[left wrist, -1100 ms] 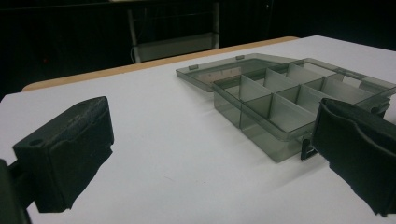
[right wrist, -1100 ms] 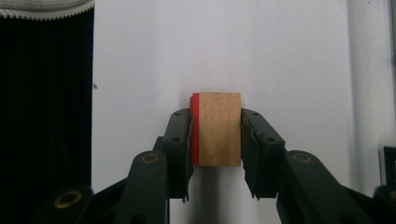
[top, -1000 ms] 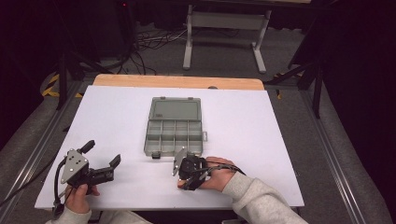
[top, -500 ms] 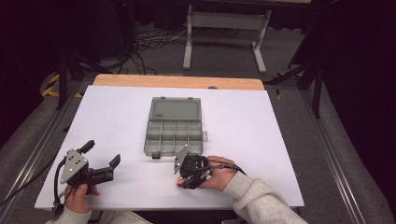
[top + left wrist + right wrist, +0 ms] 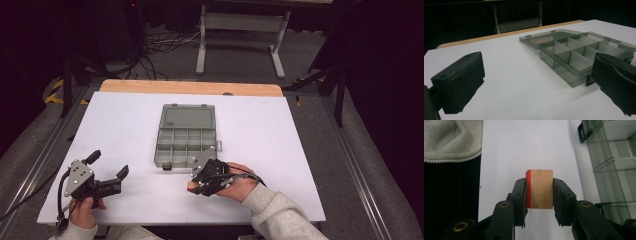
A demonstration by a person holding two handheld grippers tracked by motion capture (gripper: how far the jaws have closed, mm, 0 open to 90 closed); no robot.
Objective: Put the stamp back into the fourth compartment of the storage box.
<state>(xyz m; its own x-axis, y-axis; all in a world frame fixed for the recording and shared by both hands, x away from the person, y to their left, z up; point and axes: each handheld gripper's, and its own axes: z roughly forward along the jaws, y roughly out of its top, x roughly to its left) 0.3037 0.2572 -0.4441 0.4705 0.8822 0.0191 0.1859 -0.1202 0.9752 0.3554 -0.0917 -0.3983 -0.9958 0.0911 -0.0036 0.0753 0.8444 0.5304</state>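
A small wooden block (image 5: 539, 189) with one red face is clamped between the jaws of the right hand-held gripper (image 5: 539, 202), just above the desk (image 5: 125, 125) beside the open compartment box (image 5: 185, 135). It is judged light, rigid and best gripped across flat sides. The left hand-held gripper (image 5: 534, 82) is held open and empty.

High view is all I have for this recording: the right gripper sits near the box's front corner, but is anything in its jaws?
Observer: Yes, the right gripper is shut on a wooden block.
Operator: Plain wood?
Observer: One face is red, against one of the jaws.
Operator: And the left gripper?
Observer: The left gripper is open with nothing between its jaws, facing the compartment box.
Operator: Anything in the box?
Observer: The compartments visible from that gripper look empty, and the lid lies flat on the table.
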